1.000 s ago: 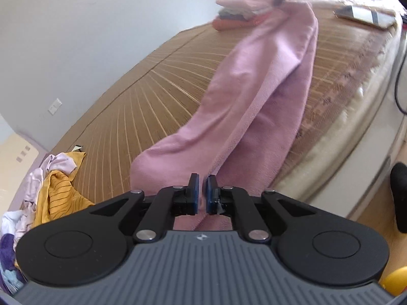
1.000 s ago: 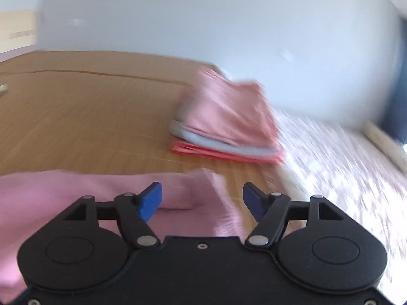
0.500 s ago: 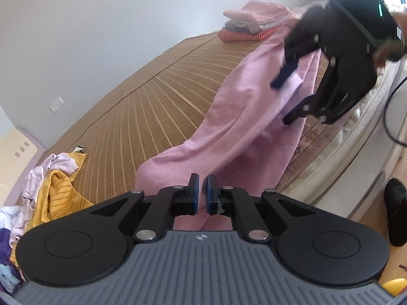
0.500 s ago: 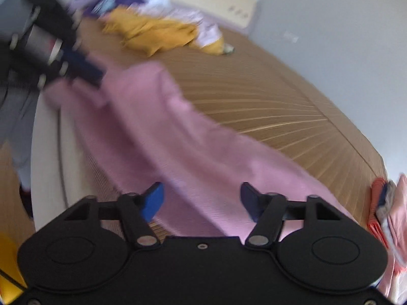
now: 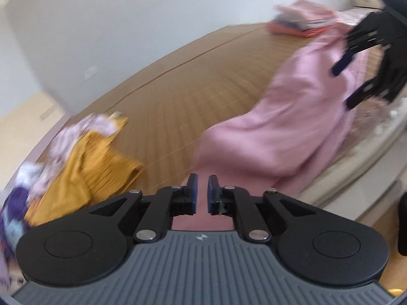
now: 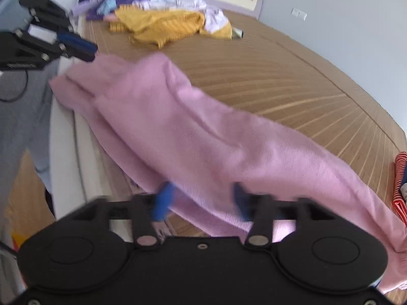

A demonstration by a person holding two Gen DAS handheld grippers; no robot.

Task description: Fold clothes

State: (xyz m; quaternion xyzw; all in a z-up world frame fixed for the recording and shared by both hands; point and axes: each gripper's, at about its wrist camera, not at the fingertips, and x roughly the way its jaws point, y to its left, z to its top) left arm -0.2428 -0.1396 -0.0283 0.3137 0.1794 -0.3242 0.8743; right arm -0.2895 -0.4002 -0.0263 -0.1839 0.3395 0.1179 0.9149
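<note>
A long pink garment [image 5: 279, 132] [image 6: 190, 132] lies stretched along the near edge of the bed's bamboo mat [image 6: 279, 76]. My left gripper [image 5: 201, 193] [image 6: 84, 48] hovers just off the garment's one end. Its jaws are opening, with a narrow gap and no cloth pinched between the pads. My right gripper [image 6: 202, 200] [image 5: 346, 84] is low over the other stretch of the garment. Those jaws stand wide and are opening, with pink cloth under and between the blue fingers [image 6: 162, 200], which do not press on it.
A heap of unfolded clothes, yellow on top [image 5: 84, 162] [image 6: 162, 25], sits at one end of the mat. A folded stack [image 5: 300, 20] [image 6: 400, 185] rests at the other end. A person's grey trouser leg [image 6: 23, 106] stands beside the bed edge.
The left gripper's jaws have parted from shut, and it has drawn back from the garment's end. The right gripper swung round from the folded stack and dropped low over the pink garment.
</note>
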